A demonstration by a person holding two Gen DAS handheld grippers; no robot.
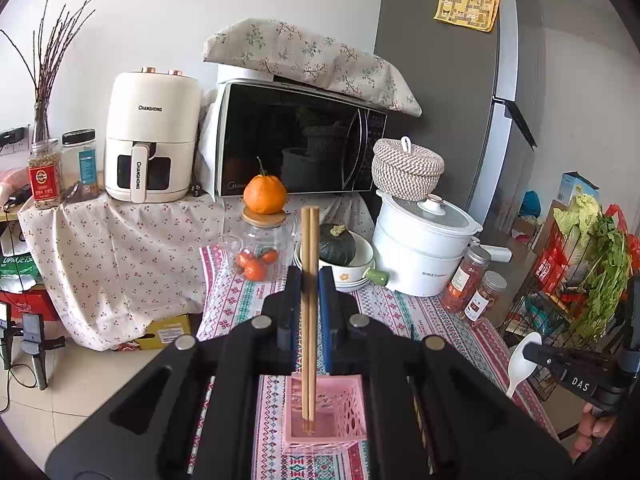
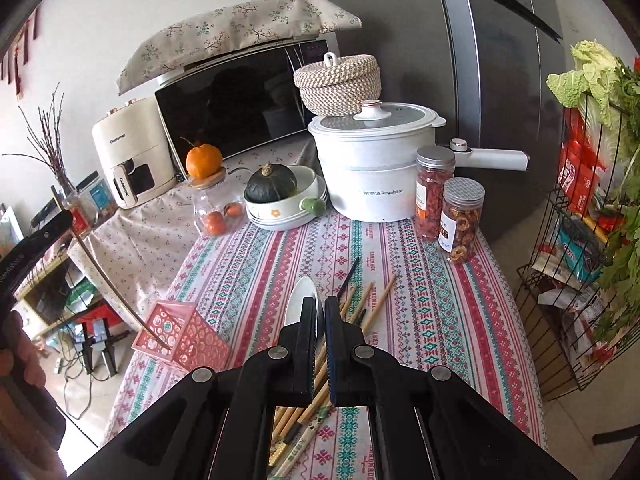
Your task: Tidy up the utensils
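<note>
My left gripper (image 1: 309, 276) is clamped on a pair of chopsticks (image 1: 309, 320), tips already inside the pink basket (image 1: 344, 412). I should stay upright and release only once they touch bottom. My right gripper (image 2: 320, 308) pinches a white spoon (image 2: 300, 300) above the loose chopsticks (image 2: 372, 300).
</note>
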